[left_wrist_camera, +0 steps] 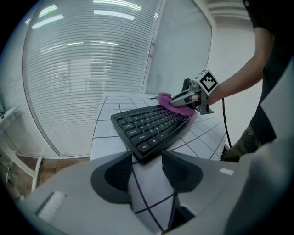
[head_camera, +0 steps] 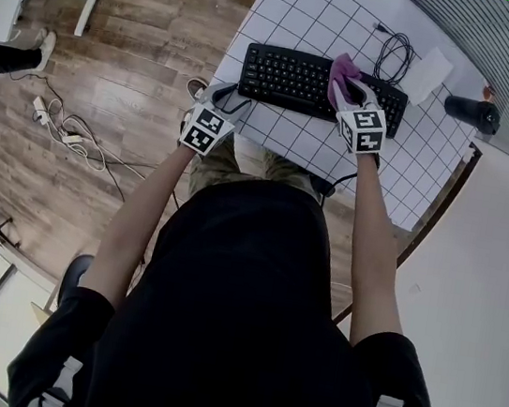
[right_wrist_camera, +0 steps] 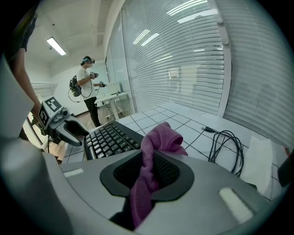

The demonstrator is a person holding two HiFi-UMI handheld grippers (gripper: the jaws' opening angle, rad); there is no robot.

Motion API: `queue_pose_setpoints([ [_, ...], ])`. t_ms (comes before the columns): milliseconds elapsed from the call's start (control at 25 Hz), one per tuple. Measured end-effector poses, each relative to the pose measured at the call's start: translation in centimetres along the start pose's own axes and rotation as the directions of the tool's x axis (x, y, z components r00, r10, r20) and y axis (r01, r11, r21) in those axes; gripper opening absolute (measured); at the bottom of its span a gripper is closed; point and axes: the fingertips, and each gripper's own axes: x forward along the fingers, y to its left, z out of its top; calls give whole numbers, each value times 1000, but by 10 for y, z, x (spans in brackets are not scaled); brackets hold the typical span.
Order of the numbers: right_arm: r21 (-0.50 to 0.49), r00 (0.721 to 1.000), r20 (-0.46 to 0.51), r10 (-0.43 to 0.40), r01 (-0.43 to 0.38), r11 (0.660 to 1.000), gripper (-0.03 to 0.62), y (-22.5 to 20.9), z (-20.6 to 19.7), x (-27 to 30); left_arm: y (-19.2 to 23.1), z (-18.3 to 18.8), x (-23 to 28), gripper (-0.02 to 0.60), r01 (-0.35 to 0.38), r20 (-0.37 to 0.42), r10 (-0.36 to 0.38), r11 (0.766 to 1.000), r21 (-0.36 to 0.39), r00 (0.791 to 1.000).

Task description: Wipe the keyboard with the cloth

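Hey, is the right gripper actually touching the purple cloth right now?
Touching. The right gripper view shows the cloth pinched between the fingers of the right gripper, which are shut on it.

One keyboard [head_camera: 287,78], one cloth [head_camera: 345,68], two grippers [head_camera: 228,98] [head_camera: 346,92]

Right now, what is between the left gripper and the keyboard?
Nothing but bare table. In the left gripper view, the left gripper's open jaws frame only white gridded tabletop, right up to the keyboard's near corner.
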Motion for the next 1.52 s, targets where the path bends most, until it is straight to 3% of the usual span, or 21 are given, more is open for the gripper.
queue_pose_setpoints([
  [640, 23, 1000, 24, 4, -5, 1000, 86, 2, 3, 4, 4, 0, -1, 172, -7, -1, 7, 1000, -12, 1000],
  [1160, 12, 999, 32, 25, -26, 1000, 86, 14, 8, 10, 3, 0, 1, 179, -41, -8, 41, 999, 35, 999],
  [1520, 1, 999, 20, 33, -34, 999, 86, 20, 10, 15, 2, -1, 0, 183, -12, -12, 13, 1000, 12, 1000],
])
